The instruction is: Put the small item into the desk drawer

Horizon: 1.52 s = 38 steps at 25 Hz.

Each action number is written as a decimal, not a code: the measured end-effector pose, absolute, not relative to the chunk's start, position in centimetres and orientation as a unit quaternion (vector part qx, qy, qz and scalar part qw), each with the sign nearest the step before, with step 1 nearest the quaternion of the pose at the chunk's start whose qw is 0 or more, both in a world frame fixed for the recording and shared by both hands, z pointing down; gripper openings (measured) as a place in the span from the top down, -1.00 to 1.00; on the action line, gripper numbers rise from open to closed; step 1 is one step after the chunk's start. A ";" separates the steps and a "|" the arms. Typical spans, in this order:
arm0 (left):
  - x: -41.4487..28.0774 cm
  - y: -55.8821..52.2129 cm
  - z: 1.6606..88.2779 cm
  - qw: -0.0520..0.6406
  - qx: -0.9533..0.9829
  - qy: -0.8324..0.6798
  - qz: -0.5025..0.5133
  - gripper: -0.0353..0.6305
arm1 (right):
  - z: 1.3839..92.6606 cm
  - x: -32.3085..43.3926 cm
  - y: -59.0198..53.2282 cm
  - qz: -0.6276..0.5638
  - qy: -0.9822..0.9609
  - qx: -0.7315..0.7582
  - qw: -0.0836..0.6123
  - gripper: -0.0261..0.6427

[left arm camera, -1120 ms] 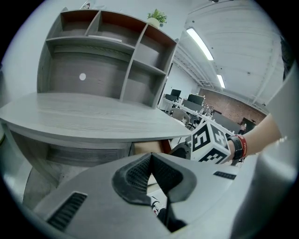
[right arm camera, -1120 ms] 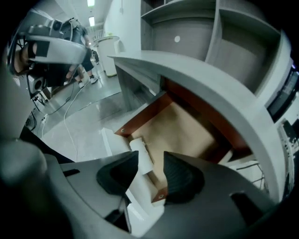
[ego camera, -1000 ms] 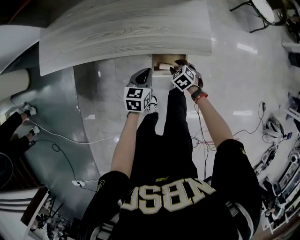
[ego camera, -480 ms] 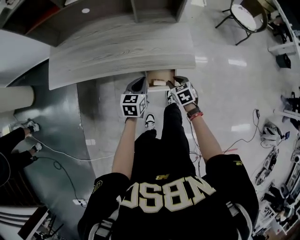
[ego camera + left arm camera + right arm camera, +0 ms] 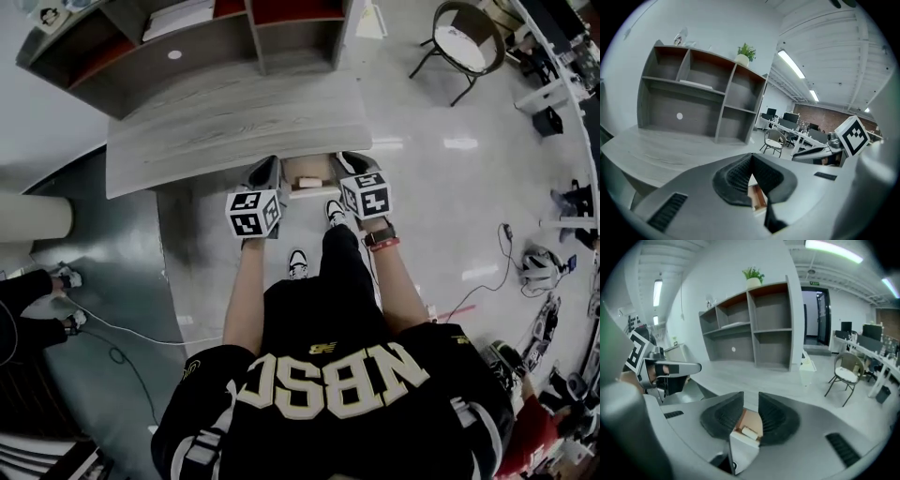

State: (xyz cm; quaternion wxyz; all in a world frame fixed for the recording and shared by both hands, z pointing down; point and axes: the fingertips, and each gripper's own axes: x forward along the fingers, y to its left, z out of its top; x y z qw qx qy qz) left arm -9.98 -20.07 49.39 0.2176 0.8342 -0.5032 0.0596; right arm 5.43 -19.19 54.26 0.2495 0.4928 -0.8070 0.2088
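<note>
The grey wooden desk [image 5: 225, 117] has a small drawer [image 5: 323, 191] pulled out under its front edge. A small cream item [image 5: 307, 180] lies inside it, loose. In the right gripper view it is a short white roll [image 5: 749, 432] on the drawer's wooden bottom [image 5: 751, 418]. My right gripper [image 5: 751, 397] hangs above the drawer's right side, its jaws closing with nothing between them. At the drawer's left, my left gripper [image 5: 751, 157] is shut and empty, its tips touching. Both grippers flank the drawer in the head view, left [image 5: 266, 172] and right [image 5: 345, 166].
A grey shelf unit [image 5: 202, 37] stands along the desk's back, with a potted plant [image 5: 753, 276] on top. A chair [image 5: 459, 37] stands on the floor to the right. The person's shoes [image 5: 298, 262] are below the drawer, and cables [image 5: 112, 328] run across the floor at left.
My right gripper has drawn back from inside the drawer and its jaws have narrowed. The small item stays in the drawer. Both grippers now sit lower in the head view, further from the desk.
</note>
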 end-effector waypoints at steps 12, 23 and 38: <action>-8.3 -19.4 39.4 0.134 0.854 -0.502 0.016 0.85 | 42.8 8.8 -18.8 0.121 -0.799 0.569 0.151 0.74; -7.8 -18.8 33.7 0.085 0.859 -0.504 -0.027 0.85 | 36.2 8.4 -17.6 0.071 -0.806 0.583 0.073 0.89; -9.4 -19.4 30.2 0.060 0.851 -0.518 -0.064 0.85 | 33.4 6.4 -18.4 0.040 -0.818 0.571 0.060 0.90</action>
